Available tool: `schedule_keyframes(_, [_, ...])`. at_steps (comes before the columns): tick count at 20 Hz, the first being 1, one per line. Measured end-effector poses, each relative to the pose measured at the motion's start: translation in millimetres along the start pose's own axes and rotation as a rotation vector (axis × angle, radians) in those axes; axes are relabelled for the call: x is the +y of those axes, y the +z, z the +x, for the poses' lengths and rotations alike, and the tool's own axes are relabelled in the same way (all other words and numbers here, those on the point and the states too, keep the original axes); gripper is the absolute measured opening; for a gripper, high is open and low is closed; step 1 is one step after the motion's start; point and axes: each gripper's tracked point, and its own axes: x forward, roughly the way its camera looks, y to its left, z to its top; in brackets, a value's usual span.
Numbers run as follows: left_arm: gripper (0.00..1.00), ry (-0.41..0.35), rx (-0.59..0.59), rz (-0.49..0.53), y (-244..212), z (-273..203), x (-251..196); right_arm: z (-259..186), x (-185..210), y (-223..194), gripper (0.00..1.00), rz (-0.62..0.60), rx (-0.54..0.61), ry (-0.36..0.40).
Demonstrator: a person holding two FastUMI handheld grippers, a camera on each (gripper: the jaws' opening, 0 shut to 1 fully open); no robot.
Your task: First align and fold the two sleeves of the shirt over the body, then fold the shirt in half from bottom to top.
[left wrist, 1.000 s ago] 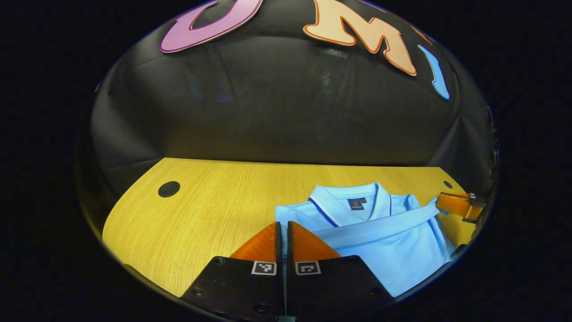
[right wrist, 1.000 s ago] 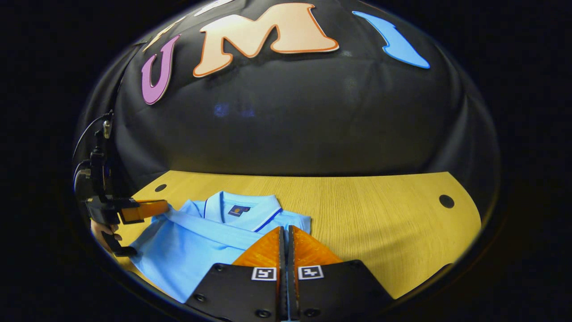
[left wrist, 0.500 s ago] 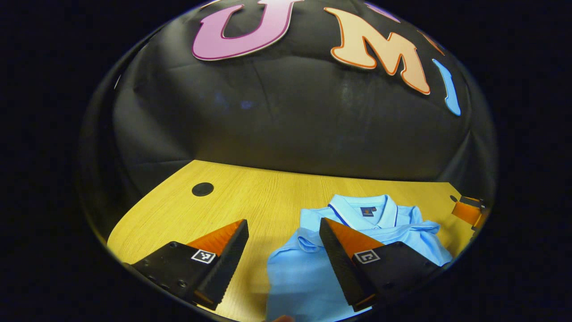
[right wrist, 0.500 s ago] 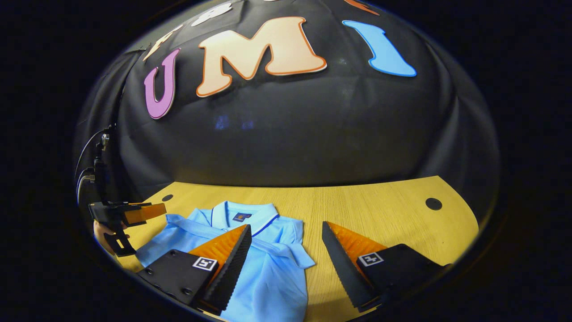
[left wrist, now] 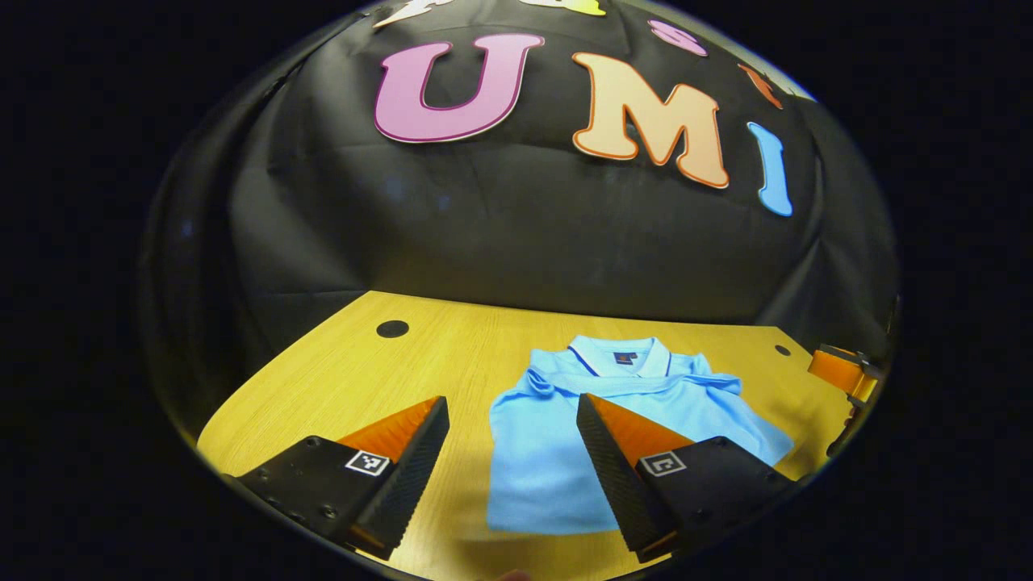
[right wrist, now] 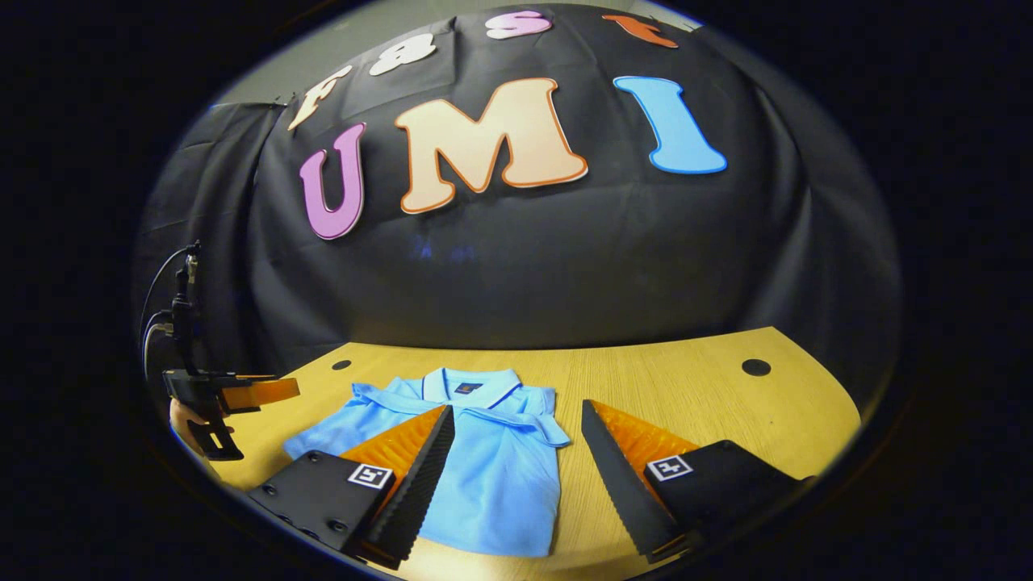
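shirt: light blue polo shirt (left wrist: pixel 557 436), flat on the desk (left wrist: pixel 387 379), collar (right wrist: pixel 472 386) toward the booth wall, hem toward the person
shirt position: about mid-desk; in the left gripper view it sits right of centre, in the right gripper view left of centre
sleeves: both look folded in over the chest, crossing just below the collar; the sleeve ends (right wrist: pixel 549 429) stick out a bit past the body edge, so alignment is rough
stage: judged as sleeve step done; bottom-to-top half fold not yet done, hem (right wrist: pixel 492 542) lies flat at full length
left gripper: (left wrist: pixel 513 440) jaws wide apart, holding nothing, above the near left side of the shirt; no contact visible
right gripper: (right wrist: pixel 516 448) jaws wide apart, holding nothing, above the near right side of the shirt, one finger over the fabric and one over bare desk
other gripper seen: in the right gripper view the left gripper shows far left with a hand (right wrist: pixel 190 421) on it; in the left gripper view the right gripper shows at the far right edge
what is left: probably grab both hem corners, lift, carry toward the collar
risk: loose sleeves may slide out when the hem is lifted
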Motion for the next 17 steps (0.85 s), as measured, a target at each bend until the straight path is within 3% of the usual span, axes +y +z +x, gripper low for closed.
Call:
schedule_keyframes(7, [0.95, -0.095, -0.045, 0.047, -20, -53, -42, -56, 24, -13, 0.98, -0.053, -0.079, 0.034])
schedule_keyframes(17, [0.95, -0.107, -0.081, 0.108, -37, -63, -67, -71, 8, -37, 0.98, -0.027, -0.107, 0.011])
